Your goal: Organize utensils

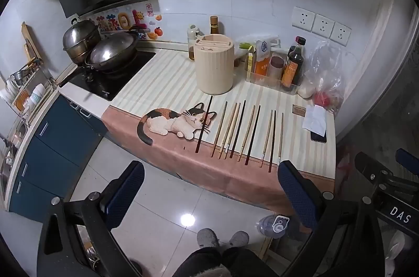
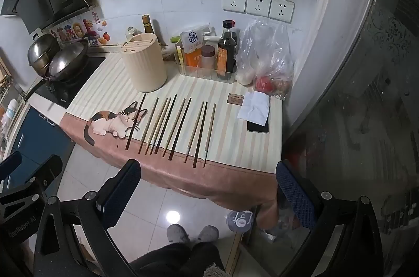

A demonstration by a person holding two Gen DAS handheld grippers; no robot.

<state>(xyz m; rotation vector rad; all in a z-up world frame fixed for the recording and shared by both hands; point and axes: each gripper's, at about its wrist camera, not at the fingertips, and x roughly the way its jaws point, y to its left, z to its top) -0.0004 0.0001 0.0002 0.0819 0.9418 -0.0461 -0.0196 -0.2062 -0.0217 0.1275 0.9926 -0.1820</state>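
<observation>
Several chopsticks (image 1: 242, 131) lie side by side on the striped cloth of the counter (image 1: 167, 72), some dark brown, some pale wood; they also show in the right wrist view (image 2: 172, 126). A cream cylindrical utensil holder (image 1: 214, 64) with slots in its top stands behind them, also seen in the right wrist view (image 2: 144, 62). My left gripper (image 1: 209, 188) is open and empty, held in front of the counter edge above the floor. My right gripper (image 2: 208, 188) is open and empty at the same distance, to the right of the left one.
A wok (image 1: 112, 51) and a lidded pot (image 1: 80, 37) sit on the stove at left. A clear tray of sauce bottles (image 1: 277, 67), a plastic bag (image 1: 326, 75), a paper slip (image 1: 315, 119) and a phone (image 1: 318, 137) lie at right. A glass door (image 2: 366, 106) stands at far right.
</observation>
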